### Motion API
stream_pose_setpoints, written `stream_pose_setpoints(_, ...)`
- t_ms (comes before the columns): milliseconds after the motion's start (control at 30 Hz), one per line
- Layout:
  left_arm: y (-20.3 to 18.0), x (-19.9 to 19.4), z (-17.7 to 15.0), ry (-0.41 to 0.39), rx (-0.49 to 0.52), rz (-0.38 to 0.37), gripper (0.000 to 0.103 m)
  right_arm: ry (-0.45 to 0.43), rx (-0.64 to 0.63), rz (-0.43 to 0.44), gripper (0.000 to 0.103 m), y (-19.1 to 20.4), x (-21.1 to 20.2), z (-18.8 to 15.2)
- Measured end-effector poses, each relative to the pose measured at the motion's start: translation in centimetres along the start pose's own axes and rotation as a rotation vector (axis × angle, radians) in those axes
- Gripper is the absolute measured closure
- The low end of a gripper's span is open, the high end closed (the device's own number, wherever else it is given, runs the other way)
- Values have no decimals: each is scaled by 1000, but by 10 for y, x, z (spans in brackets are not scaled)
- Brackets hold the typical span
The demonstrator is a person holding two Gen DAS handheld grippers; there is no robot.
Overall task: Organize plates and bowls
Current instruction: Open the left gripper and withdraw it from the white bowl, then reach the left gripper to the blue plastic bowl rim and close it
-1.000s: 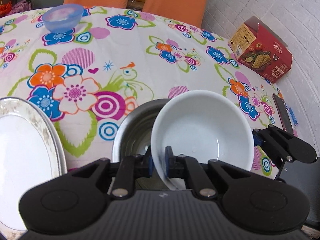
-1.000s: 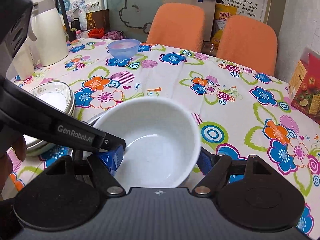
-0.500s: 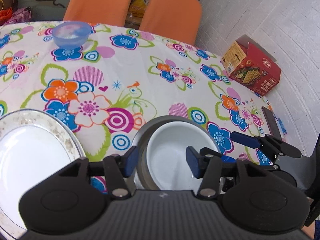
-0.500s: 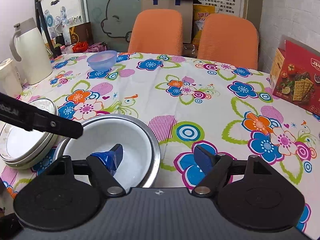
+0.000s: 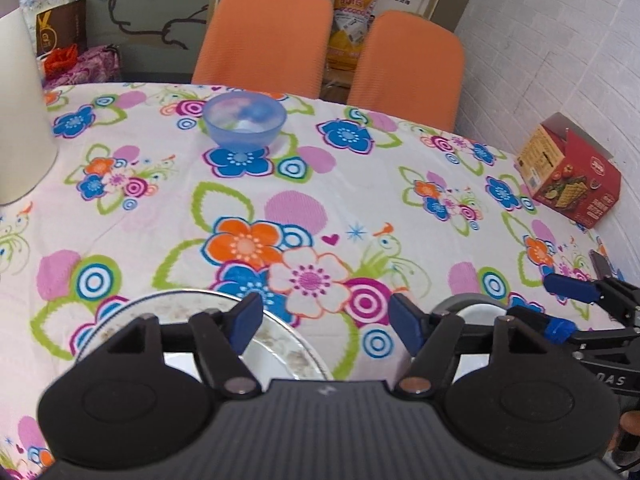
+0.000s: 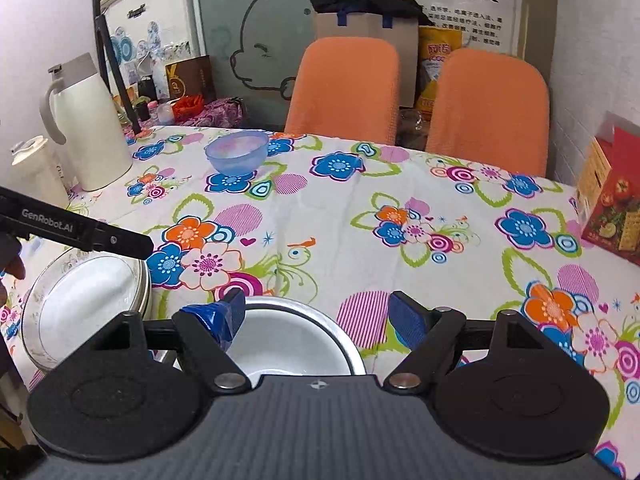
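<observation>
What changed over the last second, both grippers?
The left gripper let go of the white bowl, now nested in the steel bowl; its jaws opened and it drew back left over the plates. The right gripper, jaws open, also backed off. The blue bowl and cracker box stayed put.

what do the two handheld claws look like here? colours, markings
Both match: a black ribbed body, two round black discs at the front, and black linkage arms with silver pivot pins. The left claw and right claw each have two fingers tipped with blue pads. Seen side-on in the right wrist view, the left unit's black finger carries white "GenRobot.AI" lettering. No cables visible.
</observation>
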State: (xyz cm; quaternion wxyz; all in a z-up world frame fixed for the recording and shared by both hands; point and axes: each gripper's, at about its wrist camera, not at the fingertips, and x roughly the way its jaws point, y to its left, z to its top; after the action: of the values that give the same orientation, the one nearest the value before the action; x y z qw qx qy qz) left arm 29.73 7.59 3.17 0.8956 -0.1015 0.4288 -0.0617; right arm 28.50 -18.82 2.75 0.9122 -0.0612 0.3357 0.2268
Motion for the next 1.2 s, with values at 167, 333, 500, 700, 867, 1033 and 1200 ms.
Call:
stream_pose_setpoints(167,28,9,16,3,-26,23,31,20,-63,-9,38,10,15,32)
stream_pose_setpoints(333,48,19,38,-10,-33,35,30,54,-112,2,38,22,44,68)
stream_pose_setpoints(500,69,36,66,-17,-47,50,28,77,-120,29,38,34,87,100)
stream_pose_setpoints(700,104,68,115,-38,-141,63,26,99,-25,128,37,40,153,141)
stream_pose_setpoints(867,125,102,153,-39,-214,80,26,116,-18,129,37,47,205,165)
stream_pose_setpoints(1033,134,146,173,12,-233,108,26,162,-53,106,37,55,250,166)
stream_pose_setpoints(1200,138,173,178,49,-229,115,26,180,-85,114,37,61,275,160)
